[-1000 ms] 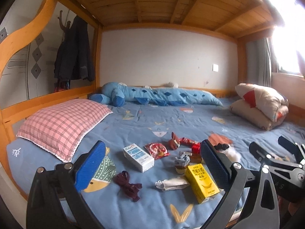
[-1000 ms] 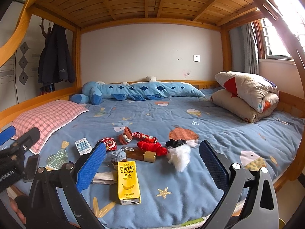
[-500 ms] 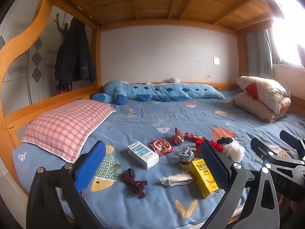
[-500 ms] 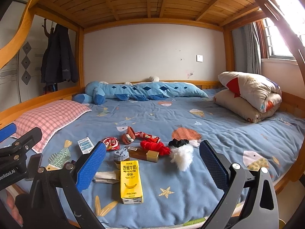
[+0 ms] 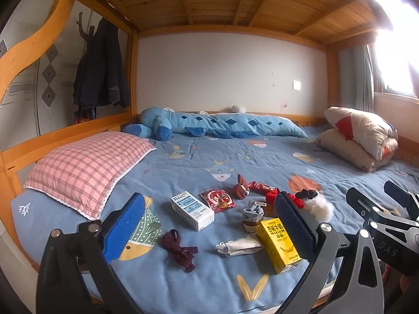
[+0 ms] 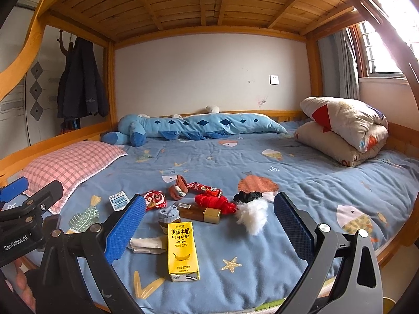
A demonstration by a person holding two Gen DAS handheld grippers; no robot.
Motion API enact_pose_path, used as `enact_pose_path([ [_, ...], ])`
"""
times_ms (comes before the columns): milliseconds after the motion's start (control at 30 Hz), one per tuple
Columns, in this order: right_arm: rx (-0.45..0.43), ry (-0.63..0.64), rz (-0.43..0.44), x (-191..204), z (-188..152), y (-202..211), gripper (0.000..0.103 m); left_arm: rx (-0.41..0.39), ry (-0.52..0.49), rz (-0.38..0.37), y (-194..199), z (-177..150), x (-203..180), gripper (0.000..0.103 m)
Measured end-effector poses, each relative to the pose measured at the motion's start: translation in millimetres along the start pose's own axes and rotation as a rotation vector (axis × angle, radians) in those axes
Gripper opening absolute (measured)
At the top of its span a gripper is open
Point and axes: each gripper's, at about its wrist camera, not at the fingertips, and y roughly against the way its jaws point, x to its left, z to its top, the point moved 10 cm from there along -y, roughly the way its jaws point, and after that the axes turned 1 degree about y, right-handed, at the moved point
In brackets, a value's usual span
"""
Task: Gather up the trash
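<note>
Blue-padded left gripper (image 5: pixel 209 225) and right gripper (image 6: pixel 209 225) hover level, spread wide, empty.

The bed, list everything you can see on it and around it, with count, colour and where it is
Milk carton: 1, yellow, near edge.
Box: 1, white-blue, left of the clutter.
Snack packets: 2, red, mid-bed.
Bottle: 1, brown, behind carton.
Tissue: 1, white, beside carton.
Pillow: 1, pink check, left.
Plush toy: 1, blue, along the wall.
Quilt: 1, cream-red, folded, right.
Coat: 1, dark, hanging left.
Left gripper: open.
Right gripper: open.
</note>
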Motion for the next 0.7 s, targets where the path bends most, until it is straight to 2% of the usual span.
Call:
enact_pose_path([
  [200,-0.001,-0.001,0.0,1,0,0,0.095,-0.003,0.014,-0.001,-1,0,4,0.099],
  [700,0.004,0.011,-0.005,2,0,-3,0.095,0.051,0.046,-0.003,-17,-9,13,0.099],
])
